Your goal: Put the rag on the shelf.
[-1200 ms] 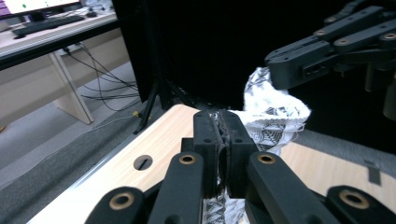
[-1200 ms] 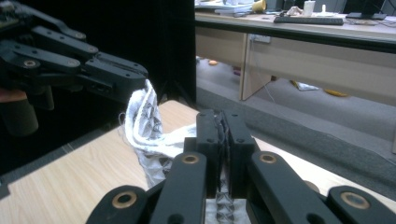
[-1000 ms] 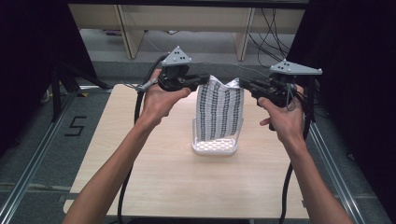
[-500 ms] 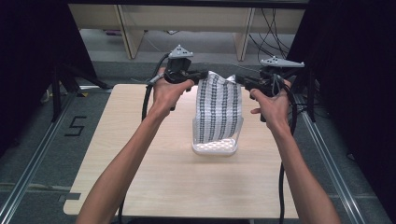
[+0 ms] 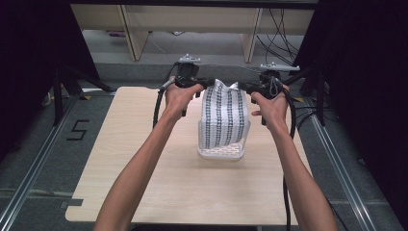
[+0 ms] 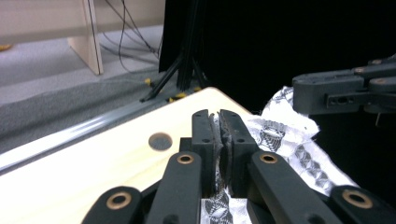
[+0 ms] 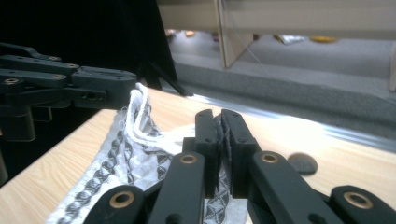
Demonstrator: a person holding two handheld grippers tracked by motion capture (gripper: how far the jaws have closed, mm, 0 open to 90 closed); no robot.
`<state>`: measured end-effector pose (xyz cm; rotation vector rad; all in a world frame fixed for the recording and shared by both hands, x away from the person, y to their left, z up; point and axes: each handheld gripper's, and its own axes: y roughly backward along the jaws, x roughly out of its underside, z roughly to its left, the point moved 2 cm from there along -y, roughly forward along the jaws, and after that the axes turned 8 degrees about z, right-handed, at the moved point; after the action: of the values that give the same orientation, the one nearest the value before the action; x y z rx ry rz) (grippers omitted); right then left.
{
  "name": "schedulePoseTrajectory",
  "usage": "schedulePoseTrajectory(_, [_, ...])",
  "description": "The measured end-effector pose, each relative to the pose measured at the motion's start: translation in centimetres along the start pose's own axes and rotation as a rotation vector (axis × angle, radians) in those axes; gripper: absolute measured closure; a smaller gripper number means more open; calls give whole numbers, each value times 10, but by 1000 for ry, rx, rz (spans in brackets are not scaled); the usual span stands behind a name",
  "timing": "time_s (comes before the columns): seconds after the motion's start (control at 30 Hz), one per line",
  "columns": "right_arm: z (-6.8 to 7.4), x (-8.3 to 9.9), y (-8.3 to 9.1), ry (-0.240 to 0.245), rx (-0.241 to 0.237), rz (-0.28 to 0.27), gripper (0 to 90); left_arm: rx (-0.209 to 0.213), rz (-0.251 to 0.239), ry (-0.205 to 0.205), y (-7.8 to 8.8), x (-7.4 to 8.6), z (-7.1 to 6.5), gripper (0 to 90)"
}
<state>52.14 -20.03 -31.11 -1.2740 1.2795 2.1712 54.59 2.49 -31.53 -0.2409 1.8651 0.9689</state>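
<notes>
Though it hangs like a flat panel, the patterned cloth (image 5: pixel 225 115) is plainly soft and light: it drapes straight down from its two upper corners with small folds, and its lower edge sits in the white perforated basket (image 5: pixel 221 153) near the middle of the wooden table (image 5: pixel 144 168). Thin woven stuff of this kind has no stiffness of its own, so I judge it will sag wherever it is not held, and a doubled edge or hem is the safest place to pinch. It looks neither fragile nor slippery, though a loose white cord (image 7: pixel 135 116) at the top edge could snag. The left gripper (image 5: pixel 204 84) is clamped on the cloth's upper left corner, fabric caught between its closed jaws in the left gripper view (image 6: pixel 219 140). The right gripper (image 5: pixel 246 87) is likewise closed on the upper right corner (image 7: pixel 219 140). Both hands hold it taut, toward the far edge of the table. Beyond the table lies grey floor.
</notes>
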Motion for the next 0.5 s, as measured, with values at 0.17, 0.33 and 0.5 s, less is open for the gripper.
schedulePoseTrajectory(0.17, [-6, 8, -11, -44, 21, 23, 796, 13, 54, 10, -11, 8, 3, 716])
schedulePoseTrajectory(0.33, [-9, 11, -13, -71, 35, 28, 675, -21, 92, 40, -16, 11, 2, 408])
schedulePoseTrajectory(0.5, [-9, 10, -7, -54, 28, 21, 657, -5, 81, 51, -9, 12, 2, 385])
